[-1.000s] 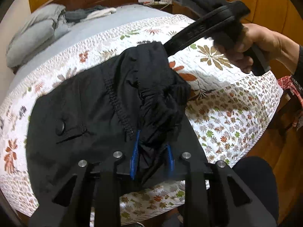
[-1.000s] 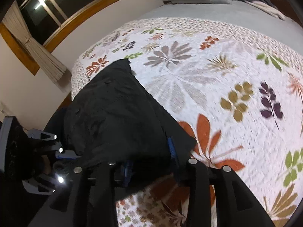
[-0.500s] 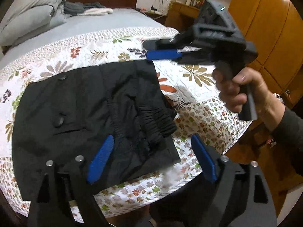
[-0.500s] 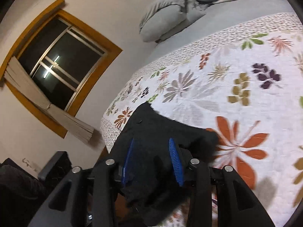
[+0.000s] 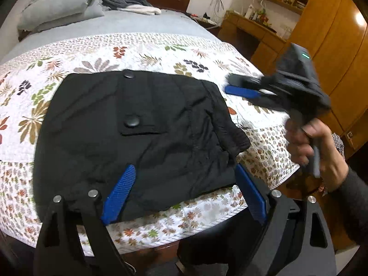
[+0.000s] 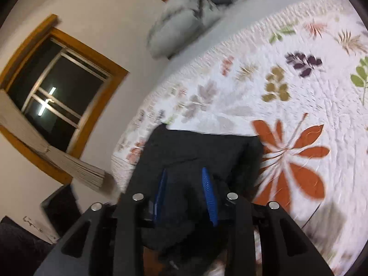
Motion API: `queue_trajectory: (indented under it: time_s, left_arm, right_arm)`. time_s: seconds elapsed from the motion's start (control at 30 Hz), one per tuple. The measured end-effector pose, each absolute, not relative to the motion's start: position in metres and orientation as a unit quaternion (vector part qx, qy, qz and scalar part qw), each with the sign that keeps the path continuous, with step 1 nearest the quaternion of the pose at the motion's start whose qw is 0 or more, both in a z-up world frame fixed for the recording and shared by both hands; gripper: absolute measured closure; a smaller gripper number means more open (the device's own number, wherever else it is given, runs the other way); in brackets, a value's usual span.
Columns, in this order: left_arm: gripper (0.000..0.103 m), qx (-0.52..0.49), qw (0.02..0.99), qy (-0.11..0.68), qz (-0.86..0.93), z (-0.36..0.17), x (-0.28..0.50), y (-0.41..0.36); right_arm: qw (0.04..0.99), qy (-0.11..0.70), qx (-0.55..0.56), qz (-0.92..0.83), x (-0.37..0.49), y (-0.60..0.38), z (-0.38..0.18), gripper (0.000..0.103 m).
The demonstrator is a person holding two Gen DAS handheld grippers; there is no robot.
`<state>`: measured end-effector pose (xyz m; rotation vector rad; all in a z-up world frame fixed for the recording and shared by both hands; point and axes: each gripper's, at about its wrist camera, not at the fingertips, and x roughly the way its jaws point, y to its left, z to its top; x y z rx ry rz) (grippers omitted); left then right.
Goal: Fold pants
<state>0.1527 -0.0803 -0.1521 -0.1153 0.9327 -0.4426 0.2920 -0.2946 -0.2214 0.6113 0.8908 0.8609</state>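
The black pants lie folded into a compact rectangle on the floral bedspread, near the bed's front edge. My left gripper is open and empty, its blue pads spread wide just above the near edge of the pants. My right gripper hovers to the right of the pants, held in a hand, apart from the fabric. In the right wrist view the pants lie beyond the right gripper, whose blue pads stand apart with nothing clamped.
Grey pillows and a heap of clothes lie at the head of the bed. Wooden wardrobes and a desk stand to the right. A window with a curtain is on the left wall.
Both grippers have let go of the pants and opened. The pants now lie flat and folded. Both grippers have drawn back, the right one out to the right side.
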Motion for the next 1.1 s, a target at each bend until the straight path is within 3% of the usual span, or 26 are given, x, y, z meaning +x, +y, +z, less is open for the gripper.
queue_trajectory:
  time_s: [0.23,0.4,0.47,0.57,0.63,0.7,0.97,1.1]
  left_arm:
    - [0.014,-0.051,0.88,0.43,-0.196,-0.13,0.136,-0.06]
    - [0.013,-0.044,0.889,0.413,-0.193,-0.11,0.127,-0.05]
    - [0.012,-0.038,0.891,0.409,-0.193,-0.106,0.126,-0.046]
    - [0.011,-0.013,0.895,0.404,-0.19,-0.102,0.122,-0.038]
    - [0.01,0.0,0.897,0.402,-0.186,-0.102,0.12,-0.033]
    - [0.01,0.008,0.896,0.405,-0.18,-0.104,0.124,-0.024]
    - [0.009,0.019,0.896,0.412,-0.167,-0.121,0.151,0.011]
    - [0.007,-0.107,0.876,0.423,-0.207,-0.129,0.193,0.082]
  right_arm:
    - [0.762,0.415,0.287,0.405,0.228,-0.271,-0.227,0.067]
    - [0.754,0.463,0.298,0.358,0.229,-0.273,-0.268,0.084]
    - [0.751,0.465,0.31,0.35,0.228,-0.275,-0.271,0.084]
    - [0.752,0.459,0.314,0.353,0.221,-0.277,-0.26,0.064]
    - [0.759,0.446,0.316,0.352,0.216,-0.281,-0.249,0.036]
    - [0.772,0.441,0.31,0.338,0.21,-0.287,-0.239,0.026]
    - [0.784,0.446,0.322,0.287,0.205,-0.313,-0.23,0.013]
    - [0.771,0.472,0.341,0.257,0.213,-0.323,-0.245,0.009]
